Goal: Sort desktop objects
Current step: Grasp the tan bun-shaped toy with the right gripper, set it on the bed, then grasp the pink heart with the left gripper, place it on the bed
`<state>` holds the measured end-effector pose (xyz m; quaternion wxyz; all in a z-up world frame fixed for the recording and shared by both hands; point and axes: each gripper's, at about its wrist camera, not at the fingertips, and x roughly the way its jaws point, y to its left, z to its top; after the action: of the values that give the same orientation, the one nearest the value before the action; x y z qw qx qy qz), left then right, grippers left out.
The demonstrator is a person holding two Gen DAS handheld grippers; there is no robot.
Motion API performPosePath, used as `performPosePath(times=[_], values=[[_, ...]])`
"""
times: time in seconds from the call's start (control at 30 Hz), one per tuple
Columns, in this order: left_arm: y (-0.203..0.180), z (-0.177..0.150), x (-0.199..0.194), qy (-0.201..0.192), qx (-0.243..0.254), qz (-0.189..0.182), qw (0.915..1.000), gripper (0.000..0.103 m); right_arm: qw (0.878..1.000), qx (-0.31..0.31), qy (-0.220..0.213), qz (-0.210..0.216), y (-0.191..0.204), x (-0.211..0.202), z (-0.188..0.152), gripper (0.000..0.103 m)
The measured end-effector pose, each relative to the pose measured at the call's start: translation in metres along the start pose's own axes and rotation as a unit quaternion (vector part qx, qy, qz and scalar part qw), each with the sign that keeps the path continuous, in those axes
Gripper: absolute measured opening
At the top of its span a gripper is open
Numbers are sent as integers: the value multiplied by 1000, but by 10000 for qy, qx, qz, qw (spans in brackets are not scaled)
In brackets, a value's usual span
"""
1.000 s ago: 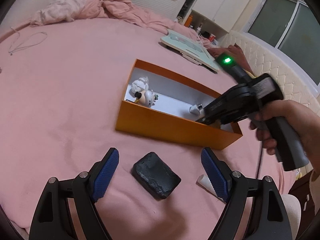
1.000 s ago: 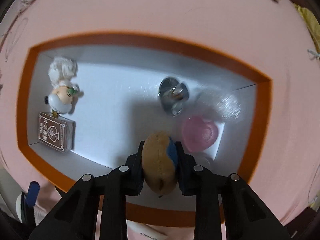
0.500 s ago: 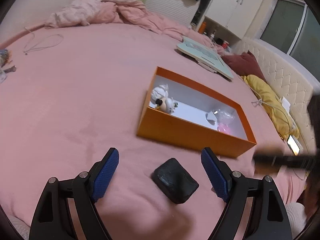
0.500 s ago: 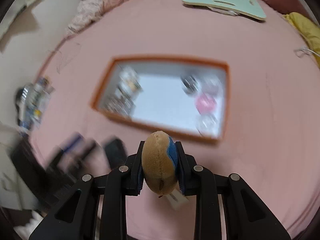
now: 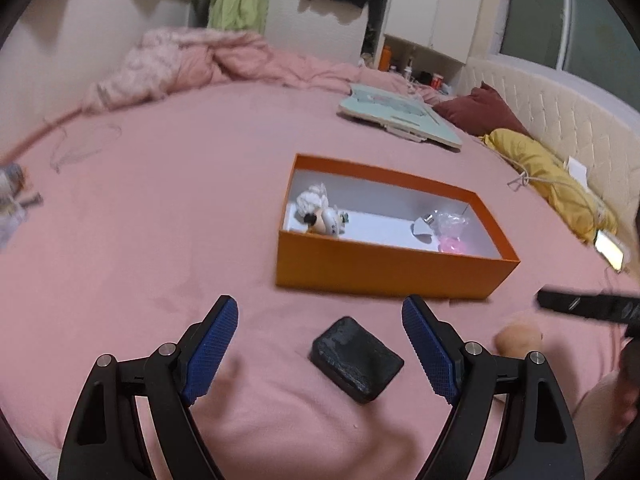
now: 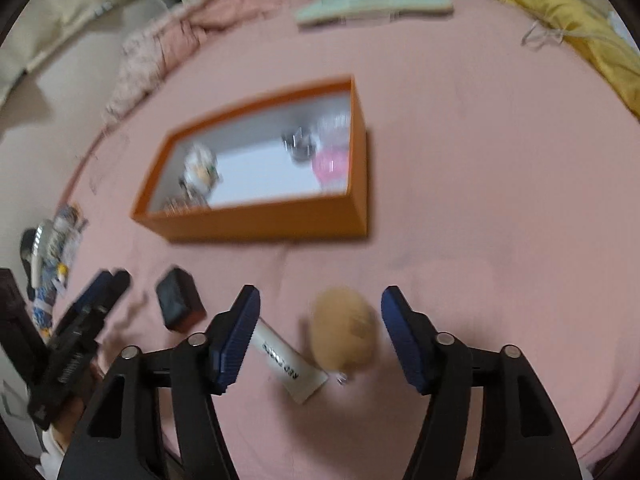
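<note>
Rt tool (image 6: pixel 320 332) jaws just been opening, now wide; tan plush (image 6: pixel 346 336) lies loose btwn them on bed beside white tube (image 6: pixel 288 364). Lft tool (image 5: pixel 320 356) wide over black case (image 5: pixel 356 364), untouched, prob your next pick. Orange box (image 5: pixel 384 276) ahead of both.

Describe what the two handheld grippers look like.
Both match: the left gripper and the right gripper have black, angular arms with triangular cut-outs and silver round pivot bolts. The jaws carry blue pads with a fine ribbed grid texture. No cables or sleeves show clearly.
</note>
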<state>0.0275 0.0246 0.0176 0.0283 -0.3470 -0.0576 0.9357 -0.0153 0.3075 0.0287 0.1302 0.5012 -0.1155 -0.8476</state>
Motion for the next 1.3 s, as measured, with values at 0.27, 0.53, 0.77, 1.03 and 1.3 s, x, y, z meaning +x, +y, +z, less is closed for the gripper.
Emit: performPosePath(times=[0.27, 0.53, 0.77, 1.03, 1.3], values=[[-71, 70, 11, 546, 788, -983, 9905, 84, 9885, 849, -1068, 657, -25, -34, 5, 65], [-143, 107, 131, 2334, 780, -922, 9648, 49, 9678, 1680, -1176, 1459, -52, -35, 11, 64], [-153, 93, 188, 3006, 410, -763, 9498, 40, 9512, 2077, -1235, 1921, -67, -34, 12, 65], [-152, 87, 202, 2969, 262, -966, 9496, 32, 9422, 2223, -1211, 2196, -71, -31, 13, 65], [-124, 90, 194, 2879, 176, -968, 9526, 31, 9359, 2355, -1192, 2332, -72, -29, 11, 65]])
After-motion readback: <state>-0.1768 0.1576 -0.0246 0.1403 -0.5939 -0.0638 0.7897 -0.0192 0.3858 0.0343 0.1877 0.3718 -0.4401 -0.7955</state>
